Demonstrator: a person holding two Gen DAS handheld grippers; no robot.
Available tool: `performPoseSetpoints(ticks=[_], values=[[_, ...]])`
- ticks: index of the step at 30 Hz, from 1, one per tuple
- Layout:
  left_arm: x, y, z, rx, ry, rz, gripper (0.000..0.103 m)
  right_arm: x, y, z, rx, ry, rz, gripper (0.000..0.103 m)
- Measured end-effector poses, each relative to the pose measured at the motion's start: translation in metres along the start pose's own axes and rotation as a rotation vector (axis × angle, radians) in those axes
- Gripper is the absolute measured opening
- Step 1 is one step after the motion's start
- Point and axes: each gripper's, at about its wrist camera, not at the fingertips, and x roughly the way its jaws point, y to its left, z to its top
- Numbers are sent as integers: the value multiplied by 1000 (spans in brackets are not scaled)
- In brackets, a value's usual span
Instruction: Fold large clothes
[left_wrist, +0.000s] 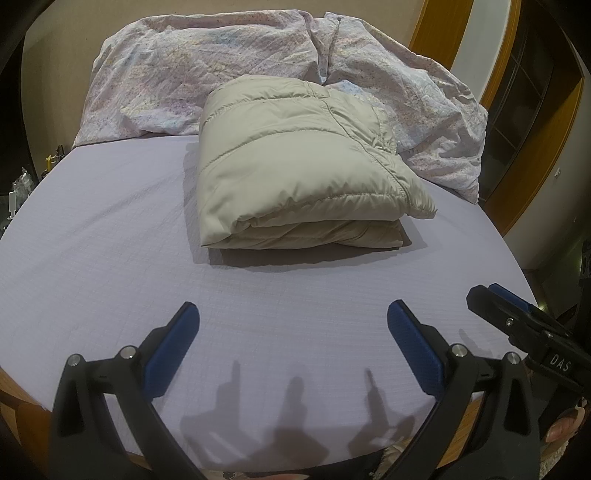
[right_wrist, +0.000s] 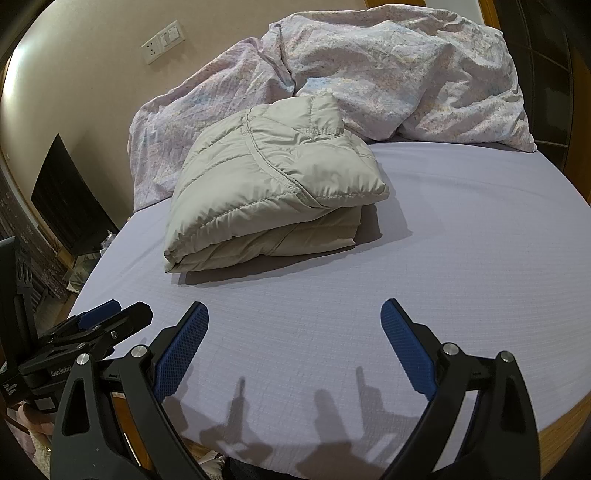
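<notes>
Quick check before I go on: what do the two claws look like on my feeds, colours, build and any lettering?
Both match: the left claw and right claw have black plastic arms with triangular cut-outs, silver pivot bolts and blue textured pads. White lettering reads "DAS" on the right claw's body in the left view, "GenRobo…" on the left claw's body in the right view. No cables visible.

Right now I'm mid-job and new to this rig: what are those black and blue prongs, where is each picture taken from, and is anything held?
The prongs are handheld grippers, one in each of a person's hands, with a camera looking along the fingers. One picture is from the left gripper, the other from the right gripper. Both are open, over the bed's near edge, holding nothing. On the lilac sheet lies a beige puffer jacket, already folded into a bundle. A crumpled floral duvet lies behind it.
</notes>
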Motion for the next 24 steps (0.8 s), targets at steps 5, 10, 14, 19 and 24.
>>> performPoseSetpoints(ticks=[5, 10, 14, 19, 24], values=[[0, 0, 0, 0, 1, 0, 101, 0, 0, 0, 1, 1, 1, 96], [0, 0, 0, 0, 0, 0, 101, 0, 0, 0, 0, 0, 1, 96], [1, 0, 0, 1, 1, 0, 101, 1, 0, 0, 1, 1, 0, 96], [0, 0, 1, 0, 1, 0, 101, 1, 0, 0, 1, 0, 0, 96], [0, 0, 1, 1, 1, 0, 101, 1, 0, -1, 3, 0, -1, 96]])
